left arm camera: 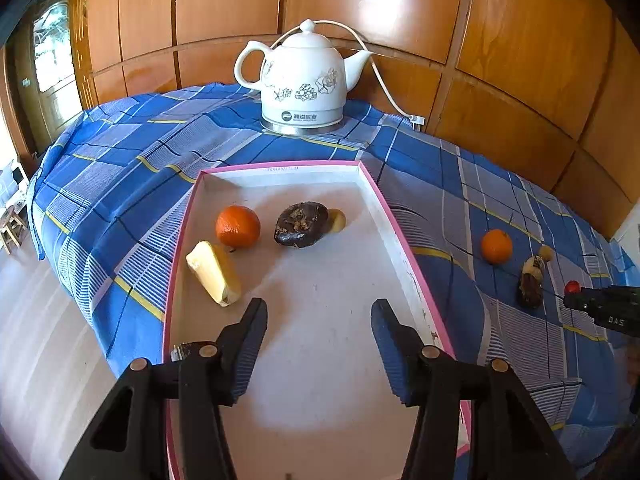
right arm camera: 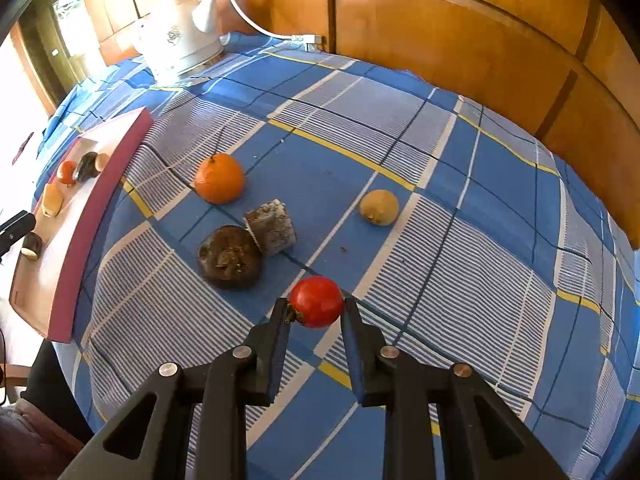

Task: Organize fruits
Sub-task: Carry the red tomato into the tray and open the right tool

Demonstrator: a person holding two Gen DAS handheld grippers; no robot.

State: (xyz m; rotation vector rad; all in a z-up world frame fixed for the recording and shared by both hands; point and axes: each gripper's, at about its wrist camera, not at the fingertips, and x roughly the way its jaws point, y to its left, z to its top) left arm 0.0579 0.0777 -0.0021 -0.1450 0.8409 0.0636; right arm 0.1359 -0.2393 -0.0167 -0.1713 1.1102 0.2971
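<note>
Over the near end of the white tray with a pink rim (left arm camera: 384, 200), my left gripper (left arm camera: 319, 306) is open with nothing between its fingers. In the tray lie an orange (left arm camera: 237, 226), a dark brown fruit (left arm camera: 302, 225), a small yellow fruit (left arm camera: 338, 220) behind it and a pale yellow piece (left arm camera: 214, 273). My right gripper (right arm camera: 315, 303) is shut on a small red fruit (right arm camera: 316, 296) just above the cloth. On the cloth lie another orange (right arm camera: 219, 178), a dark brown fruit (right arm camera: 230, 258), a cut brown chunk (right arm camera: 272, 227) and a yellow fruit (right arm camera: 379, 207).
A white ceramic kettle (left arm camera: 302, 80) with its cord stands at the back of the blue checked tablecloth (right arm camera: 460, 240). Wooden wall panels (left arm camera: 500, 60) close off the back and right. The table's left edge drops to the floor (left arm camera: 36, 320). A small dark fruit (right arm camera: 32, 246) lies at the tray's near end.
</note>
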